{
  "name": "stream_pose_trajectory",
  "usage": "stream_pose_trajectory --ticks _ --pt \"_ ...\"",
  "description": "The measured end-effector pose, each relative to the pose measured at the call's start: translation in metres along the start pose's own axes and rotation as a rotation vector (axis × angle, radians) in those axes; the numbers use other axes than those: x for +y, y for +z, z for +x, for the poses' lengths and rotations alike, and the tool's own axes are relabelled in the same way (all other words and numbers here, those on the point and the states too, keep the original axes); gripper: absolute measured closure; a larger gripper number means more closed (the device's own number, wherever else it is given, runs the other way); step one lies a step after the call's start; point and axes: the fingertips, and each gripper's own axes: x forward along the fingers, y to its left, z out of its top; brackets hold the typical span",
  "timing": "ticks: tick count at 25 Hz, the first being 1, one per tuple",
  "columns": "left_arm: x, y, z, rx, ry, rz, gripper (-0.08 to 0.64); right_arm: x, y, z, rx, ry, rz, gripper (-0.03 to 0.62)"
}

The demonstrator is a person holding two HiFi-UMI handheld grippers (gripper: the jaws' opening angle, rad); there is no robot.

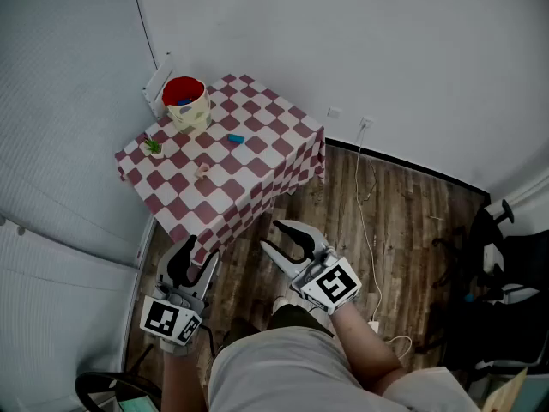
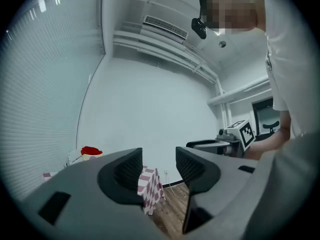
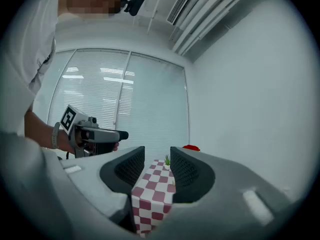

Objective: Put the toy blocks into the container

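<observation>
Pause short of table (image 1: 257,178).
Left gripper (image 1: 196,259) and right gripper (image 1: 276,239) are hanging parted and empty (nothing within reach): block (image 1: 235,139) and container (image 1: 185,102) are lying far beyond the jaws.

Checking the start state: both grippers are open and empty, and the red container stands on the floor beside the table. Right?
No: the head view shows the red container on the checkered table, near a corner, not on the floor. Left gripper and right gripper are open and empty.
</observation>
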Motion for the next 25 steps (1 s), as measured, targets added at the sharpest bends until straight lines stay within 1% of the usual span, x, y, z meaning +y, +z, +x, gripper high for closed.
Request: stream_pose_trajectory --ticks 3,7,10,14,17,20,25 --pt "-0.007 -0.002 0.019 0.015 0.001 -0.002 0.373 -0.020 -0.002 -0.007 -0.004 0.000 0.012 0.426" --pt "-0.013 -0.005 0.045 0.037 -0.003 -0.038 0.371 -0.043 -0.009 -0.015 0.007 0.013 0.024 0.426" --pt "-0.018 -0.010 0.063 0.066 0.002 -0.030 0.371 -0.062 -0.016 -0.021 0.005 0.015 0.046 0.426" --pt "-0.017 -0.018 0.079 0.085 0.035 -0.044 0.371 -0.081 -0.026 -0.025 -0.001 0.020 0.094 0.426" --pt "-0.007 -0.028 0.090 0.103 0.071 -0.045 0.371 -0.097 -0.035 -0.020 0.010 0.018 0.114 0.426" --pt "0.011 -0.037 0.100 0.108 0.090 -0.067 0.371 -0.113 -0.042 -0.007 0.032 0.010 0.116 0.426" --pt "0.056 -0.050 0.121 0.108 0.103 -0.099 0.371 -0.141 -0.054 0.029 0.069 -0.003 0.114 0.426"
